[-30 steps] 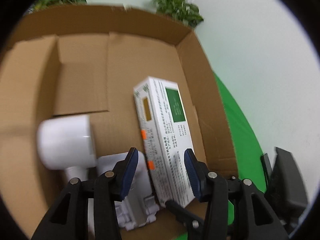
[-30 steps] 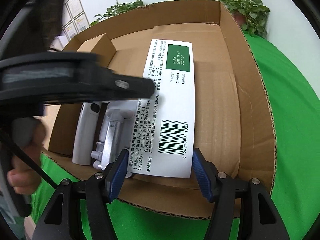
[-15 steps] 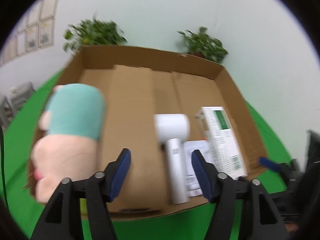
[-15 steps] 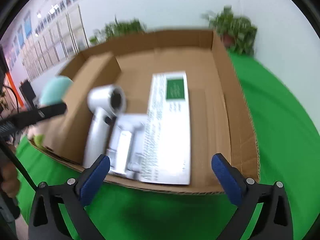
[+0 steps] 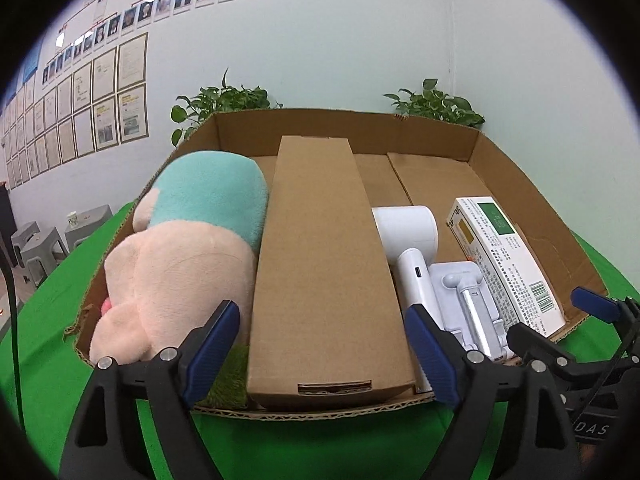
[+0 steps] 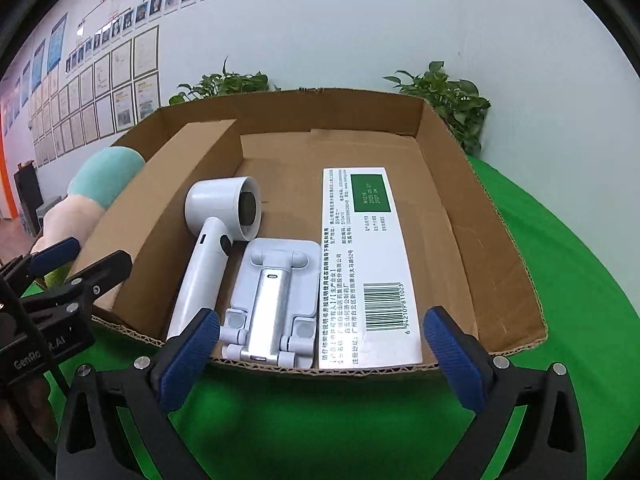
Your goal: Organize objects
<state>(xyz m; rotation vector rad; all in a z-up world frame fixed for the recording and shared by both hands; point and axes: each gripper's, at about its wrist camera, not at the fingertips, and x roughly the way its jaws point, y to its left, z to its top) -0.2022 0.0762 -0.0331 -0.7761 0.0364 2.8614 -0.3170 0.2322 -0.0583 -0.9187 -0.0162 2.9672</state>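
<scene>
An open cardboard box (image 5: 340, 114) (image 6: 280, 108) lies on green cloth, split by a cardboard divider (image 5: 320, 240) (image 6: 180, 184). In its left part lies a pink and teal plush toy (image 5: 180, 248) (image 6: 104, 180). Its right part holds a white hair dryer (image 5: 408, 232) (image 6: 212, 240), a white folding phone stand (image 5: 468, 292) (image 6: 276, 292) and a long white carton (image 5: 504, 256) (image 6: 360, 248), side by side. My left gripper (image 5: 322, 320) hovers before the divider's near end, its jaws opening and empty. My right gripper (image 6: 322, 324) stands wide open and empty, in front of the stand and carton.
The green cloth (image 6: 560, 240) stretches right of the box and along its near side. Two potted plants (image 5: 224, 100) (image 6: 452, 104) stand behind the box against the wall. Grey stools (image 5: 40, 240) and a black cable (image 5: 12, 300) are at the far left.
Both grippers let go of the white carton and drew back out of the box, jaws widening. The left one swung left to face the divider and plush toy.
</scene>
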